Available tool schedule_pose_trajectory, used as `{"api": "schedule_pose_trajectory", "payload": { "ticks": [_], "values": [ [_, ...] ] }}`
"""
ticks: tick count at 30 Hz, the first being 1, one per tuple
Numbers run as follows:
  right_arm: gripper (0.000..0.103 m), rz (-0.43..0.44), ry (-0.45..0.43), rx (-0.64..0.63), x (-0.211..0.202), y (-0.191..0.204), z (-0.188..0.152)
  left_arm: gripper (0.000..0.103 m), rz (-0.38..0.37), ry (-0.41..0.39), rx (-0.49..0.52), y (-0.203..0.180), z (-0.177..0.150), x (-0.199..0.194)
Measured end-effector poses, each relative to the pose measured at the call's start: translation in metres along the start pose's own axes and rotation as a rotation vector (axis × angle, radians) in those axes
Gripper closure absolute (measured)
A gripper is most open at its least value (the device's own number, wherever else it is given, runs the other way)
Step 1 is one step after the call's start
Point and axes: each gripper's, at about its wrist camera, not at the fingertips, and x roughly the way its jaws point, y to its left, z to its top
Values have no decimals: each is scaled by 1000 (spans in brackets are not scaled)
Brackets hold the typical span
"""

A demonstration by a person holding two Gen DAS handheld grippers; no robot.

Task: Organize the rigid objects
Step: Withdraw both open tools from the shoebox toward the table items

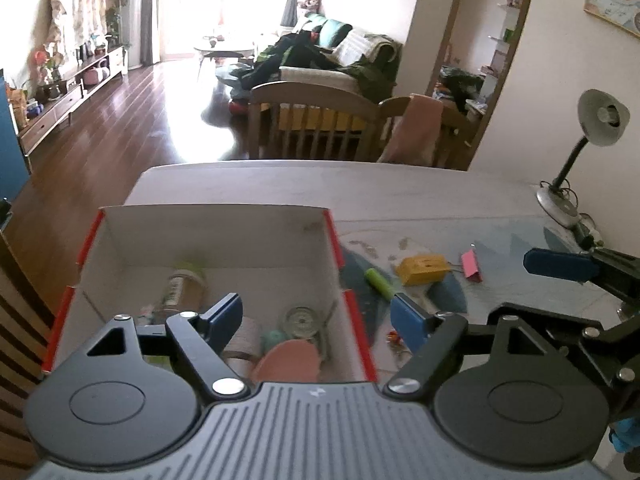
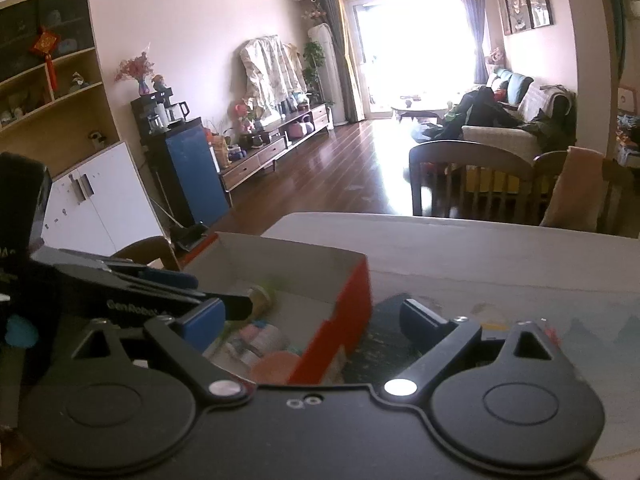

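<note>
Both hand-held grippers hang over the near edge of a red-sided cardboard box (image 1: 338,246) on the table (image 1: 440,192), jaws spread and empty: the left gripper (image 1: 320,322) above the box's right wall, the right gripper (image 2: 316,322) beside it. A yellow block (image 1: 420,269), green tube (image 1: 379,282) and pink clip (image 1: 471,266) lie right of the box.

"GenRobot" in white letters, partly cut off, on the black left gripper (image 2: 192,280). Nothing else legible.
</note>
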Motion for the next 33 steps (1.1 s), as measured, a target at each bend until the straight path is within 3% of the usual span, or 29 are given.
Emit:
{"api": "schedule_pose_trajectory", "payload": {
  "ticks": [16, 18, 26, 33],
  "values": [
    [6, -106, 25, 77, -28, -97, -31, 10, -43, 10, 3, -80, -6, 46],
    [6, -122, 38, 72, -25, -109, -35, 0, -51, 18, 7, -89, -8, 55],
    [6, -184, 89, 59, -7, -165, -46, 0, -9, 62, -9, -116, -25, 101],
    [7, -203, 134, 3, 29, -204, -52, 0, 42, 53, 5, -140, -40, 132]
  ]
}}
